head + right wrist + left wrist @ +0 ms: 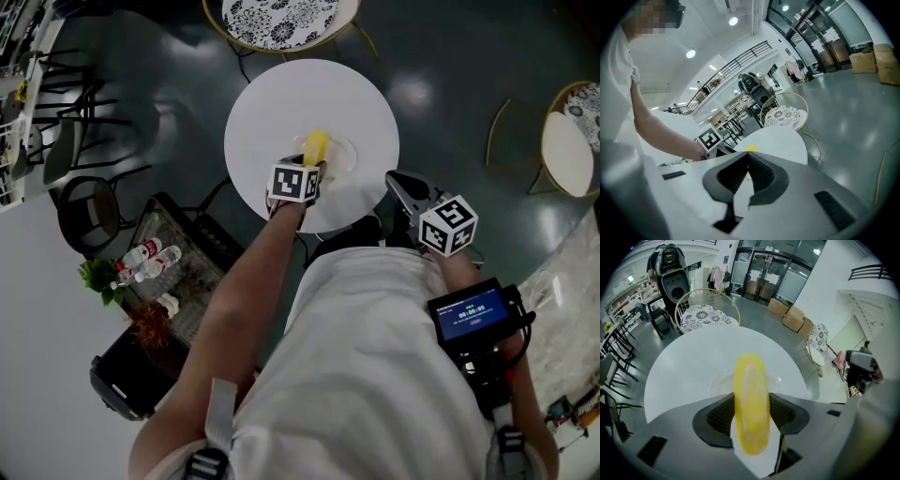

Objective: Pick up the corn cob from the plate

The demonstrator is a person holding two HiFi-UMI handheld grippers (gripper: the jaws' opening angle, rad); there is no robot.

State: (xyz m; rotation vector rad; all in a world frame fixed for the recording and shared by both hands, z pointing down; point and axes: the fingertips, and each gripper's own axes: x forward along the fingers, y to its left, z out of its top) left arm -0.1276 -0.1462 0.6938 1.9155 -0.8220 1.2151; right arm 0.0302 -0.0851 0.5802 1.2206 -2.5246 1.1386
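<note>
A yellow corn cob [751, 404] stands lengthwise between the jaws of my left gripper [751, 412], and both ribbed pads press on its sides. In the head view this gripper [310, 169] points steeply down over the round white table [272, 103], the cob [316, 147] sticking out beyond its marker cube. A shallow clear plate [716, 380] lies on the table under the cob's far end; I cannot tell whether cob and plate touch. My right gripper [393, 179] hangs off the table's near right edge, its jaws shut [747, 153] on nothing.
A patterned round chair [279, 21] stands beyond the table, another [570, 141] at the right. At the left are black chairs [89, 211], and a wire basket [173, 267] with bottles and a plant. A device with a lit screen [472, 316] sits on the right forearm.
</note>
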